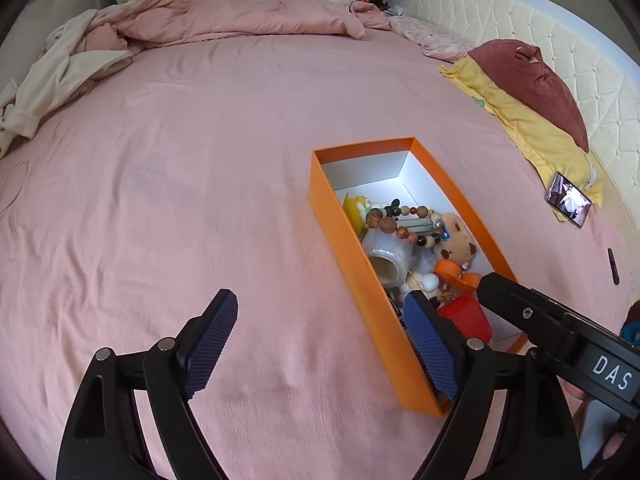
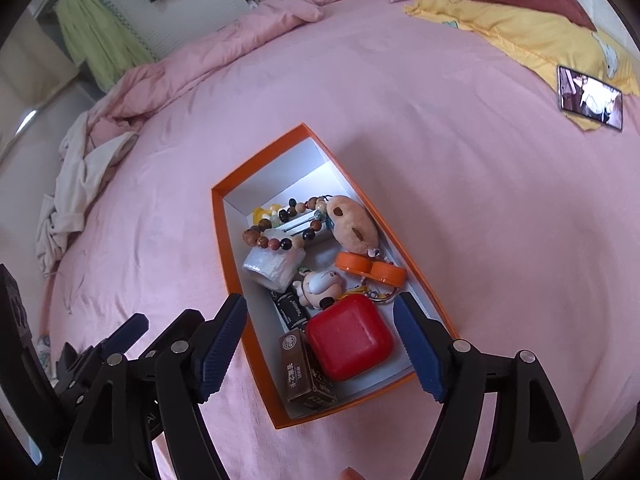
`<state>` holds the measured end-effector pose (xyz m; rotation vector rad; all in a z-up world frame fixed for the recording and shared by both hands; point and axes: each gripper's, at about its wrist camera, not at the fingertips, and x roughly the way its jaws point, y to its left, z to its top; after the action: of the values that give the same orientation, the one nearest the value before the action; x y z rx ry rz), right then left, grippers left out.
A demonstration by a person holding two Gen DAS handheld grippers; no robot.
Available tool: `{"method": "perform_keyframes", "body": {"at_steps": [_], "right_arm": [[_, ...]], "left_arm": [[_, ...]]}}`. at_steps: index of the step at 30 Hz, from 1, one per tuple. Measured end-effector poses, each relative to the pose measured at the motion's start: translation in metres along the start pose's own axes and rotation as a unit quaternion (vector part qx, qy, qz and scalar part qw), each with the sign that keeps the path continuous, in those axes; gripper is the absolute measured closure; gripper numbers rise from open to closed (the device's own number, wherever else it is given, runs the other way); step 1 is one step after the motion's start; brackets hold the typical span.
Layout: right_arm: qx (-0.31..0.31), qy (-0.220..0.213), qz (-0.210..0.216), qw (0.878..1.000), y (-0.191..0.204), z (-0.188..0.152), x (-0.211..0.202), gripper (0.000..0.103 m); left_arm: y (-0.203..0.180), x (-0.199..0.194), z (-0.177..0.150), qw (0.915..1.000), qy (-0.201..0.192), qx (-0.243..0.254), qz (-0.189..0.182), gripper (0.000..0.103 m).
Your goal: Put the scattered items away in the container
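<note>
An orange box (image 2: 234,280) with a white lining is seen lying open on a pink bed sheet (image 1: 180,200), near the side where the pillows lie. Inside it are gathered a string of wooden beads (image 2: 280,236), a roll of clear film (image 2: 274,268), a brown plush toy (image 2: 354,224), an orange two-cup case (image 2: 370,270), a small cartoon figurine (image 2: 320,286), a red square case (image 2: 348,338) and a brown carton (image 2: 306,372) leaning at the near end.

The right gripper (image 2: 320,344) is held above the near end of the box, its blue-padded fingers (image 2: 222,344) spread apart and gripping nothing; the red case is seen between them, untouched. The left gripper (image 1: 324,344) is held over the sheet just beside the box's long wall, its fingers (image 1: 212,340) likewise released and empty.

Farther out, a phone (image 2: 590,98) is seen on the edge of a yellow pillow (image 2: 520,32), under a dark red cushion (image 1: 532,84). A crumpled pink duvet (image 1: 240,16) is heaped at the far side.
</note>
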<state>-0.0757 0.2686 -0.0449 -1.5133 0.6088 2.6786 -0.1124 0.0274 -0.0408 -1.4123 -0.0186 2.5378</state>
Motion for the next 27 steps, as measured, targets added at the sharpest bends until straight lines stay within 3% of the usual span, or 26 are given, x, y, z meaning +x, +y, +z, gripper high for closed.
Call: {"method": "perform_keyframes", "body": {"at_steps": [2, 7, 27], "right_arm": [[-0.003, -0.004, -0.005, 1.000, 0.005, -0.002, -0.002, 0.027], [0.003, -0.002, -0.007, 1.000, 0.009, -0.005, -0.003, 0.026], [0.013, 0.013, -0.007, 1.000, 0.034, 0.005, 0.013, 0.026]], "left_arm": [[-0.002, -0.002, -0.002, 0.9999, -0.004, 0.003, 0.011, 0.000], [-0.006, -0.006, -0.001, 0.9992, -0.019, 0.017, 0.030, 0.000], [-0.006, 0.000, -0.001, 0.9995, -0.007, 0.010, 0.029, 0.000]]}}
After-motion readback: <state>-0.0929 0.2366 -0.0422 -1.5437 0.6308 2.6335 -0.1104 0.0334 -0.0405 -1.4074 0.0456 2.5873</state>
